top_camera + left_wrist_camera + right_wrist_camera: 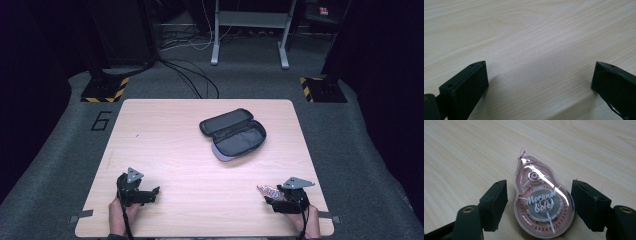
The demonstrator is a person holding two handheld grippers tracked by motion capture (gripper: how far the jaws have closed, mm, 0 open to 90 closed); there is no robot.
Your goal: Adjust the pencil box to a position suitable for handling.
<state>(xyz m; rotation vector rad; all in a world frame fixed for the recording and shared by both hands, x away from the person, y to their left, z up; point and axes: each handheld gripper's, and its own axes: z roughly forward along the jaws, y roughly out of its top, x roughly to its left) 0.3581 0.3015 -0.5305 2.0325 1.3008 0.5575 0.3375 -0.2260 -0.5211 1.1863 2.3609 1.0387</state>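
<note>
A pink correction tape dispenser (543,207) in a clear shell lies flat on the wooden table (200,165), its tip pointing away from my right gripper (539,195). The black jaws stand on either side of its wide end; a gap shows at the left jaw, and the right jaw is close to the shell. From above, the dispenser (269,190) sits at the near right of the table in front of my right gripper (269,198). My left gripper (156,193) rests at the near left, and its jaws (540,75) are spread wide over bare wood.
An open dark pencil case (234,135) lies at the middle of the table, toward the far side, its lid folded back. Beyond the table are grey carpet, cables, a white frame's legs (216,55) and two stands with striped bases.
</note>
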